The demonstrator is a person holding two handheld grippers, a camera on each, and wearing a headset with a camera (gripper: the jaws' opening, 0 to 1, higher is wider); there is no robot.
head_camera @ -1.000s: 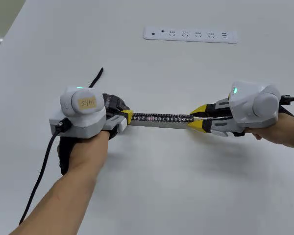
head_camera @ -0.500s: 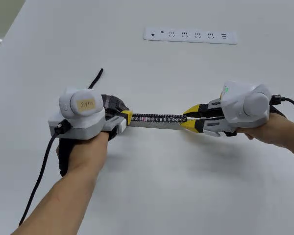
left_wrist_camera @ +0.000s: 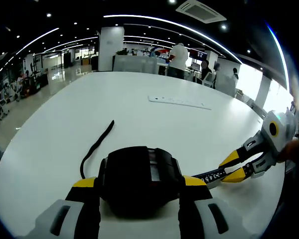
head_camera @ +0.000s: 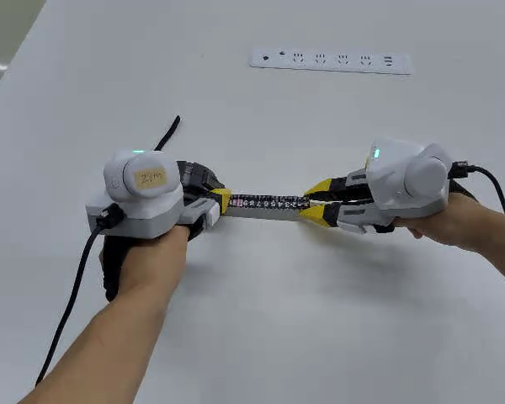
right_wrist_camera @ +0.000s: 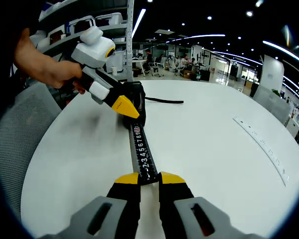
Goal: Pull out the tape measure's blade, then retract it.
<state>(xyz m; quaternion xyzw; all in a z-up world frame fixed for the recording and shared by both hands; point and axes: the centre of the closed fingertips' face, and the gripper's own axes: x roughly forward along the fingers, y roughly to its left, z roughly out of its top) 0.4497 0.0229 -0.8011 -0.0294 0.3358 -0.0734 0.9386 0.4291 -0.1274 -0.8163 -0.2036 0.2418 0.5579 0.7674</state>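
A black tape measure case (head_camera: 198,181) (left_wrist_camera: 139,177) (right_wrist_camera: 135,97) is clamped between the yellow-tipped jaws of my left gripper (head_camera: 210,202) (left_wrist_camera: 139,184), just above the white table. Its blade (head_camera: 265,203) (right_wrist_camera: 142,153) (left_wrist_camera: 212,175), printed with numbers, runs out to the right. My right gripper (head_camera: 313,202) (right_wrist_camera: 142,180) is shut on the blade's free end. The case's black wrist strap (head_camera: 167,133) (left_wrist_camera: 95,147) trails away across the table behind the left gripper.
A white power strip (head_camera: 331,61) (left_wrist_camera: 179,101) (right_wrist_camera: 261,147) lies at the far side of the table. Black cables (head_camera: 71,299) hang from both grippers. In the background is an open office with people, chairs and shelving.
My right gripper has moved left toward the case, still holding the blade's end, so the exposed length of blade is shorter. The left gripper and the case have stayed in place.
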